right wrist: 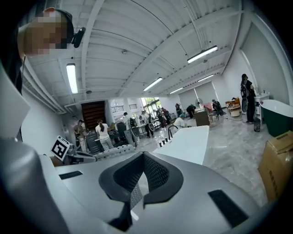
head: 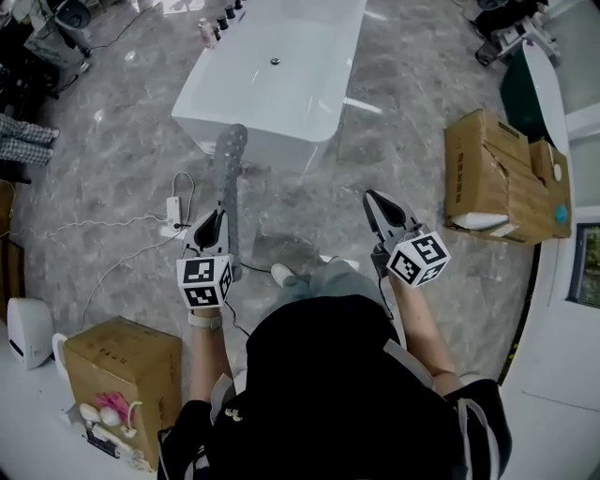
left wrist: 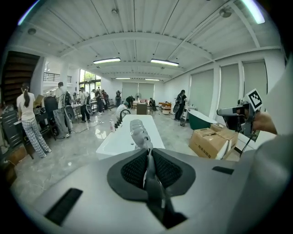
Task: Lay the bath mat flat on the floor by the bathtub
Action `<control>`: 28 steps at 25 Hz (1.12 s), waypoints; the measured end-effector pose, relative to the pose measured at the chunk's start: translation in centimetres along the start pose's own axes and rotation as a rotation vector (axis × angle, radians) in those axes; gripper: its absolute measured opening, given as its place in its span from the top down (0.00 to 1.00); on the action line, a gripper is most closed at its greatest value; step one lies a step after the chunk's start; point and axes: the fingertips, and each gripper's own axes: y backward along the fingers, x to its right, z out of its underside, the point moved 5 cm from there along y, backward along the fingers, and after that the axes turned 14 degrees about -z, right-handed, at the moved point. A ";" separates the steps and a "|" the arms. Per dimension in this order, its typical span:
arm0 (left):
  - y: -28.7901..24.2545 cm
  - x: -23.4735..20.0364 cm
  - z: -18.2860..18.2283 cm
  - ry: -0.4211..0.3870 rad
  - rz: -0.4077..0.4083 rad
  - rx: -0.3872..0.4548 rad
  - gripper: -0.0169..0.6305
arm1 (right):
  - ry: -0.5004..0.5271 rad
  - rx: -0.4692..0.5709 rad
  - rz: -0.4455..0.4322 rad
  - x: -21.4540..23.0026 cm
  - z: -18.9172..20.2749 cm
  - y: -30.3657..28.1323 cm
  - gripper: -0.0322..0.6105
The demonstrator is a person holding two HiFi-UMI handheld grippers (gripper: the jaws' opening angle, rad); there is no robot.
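Observation:
A white bathtub stands on the grey marble floor ahead of me, also seen in the left gripper view and the right gripper view. My left gripper is shut on one end of a grey, bumpy bath mat. The mat sticks out forward as a narrow strip toward the tub's near end, off the floor. In the left gripper view the mat rises from between the closed jaws. My right gripper hovers to the right, shut with nothing in it. From there the mat shows at the left.
A torn cardboard box lies at the right, another box at the near left. A power strip with cables lies on the floor left of the mat. Bottles stand at the tub's far end. Several people stand in the background.

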 end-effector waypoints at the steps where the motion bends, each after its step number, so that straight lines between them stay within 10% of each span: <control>1: -0.7 0.1 0.1 -0.002 0.009 -0.013 0.90 | -0.011 0.002 0.016 0.5 0.3 0.3 0.91; 28: -17.2 26.0 0.1 -0.128 0.246 -0.196 0.90 | -0.295 0.077 0.217 18.1 7.9 11.5 0.91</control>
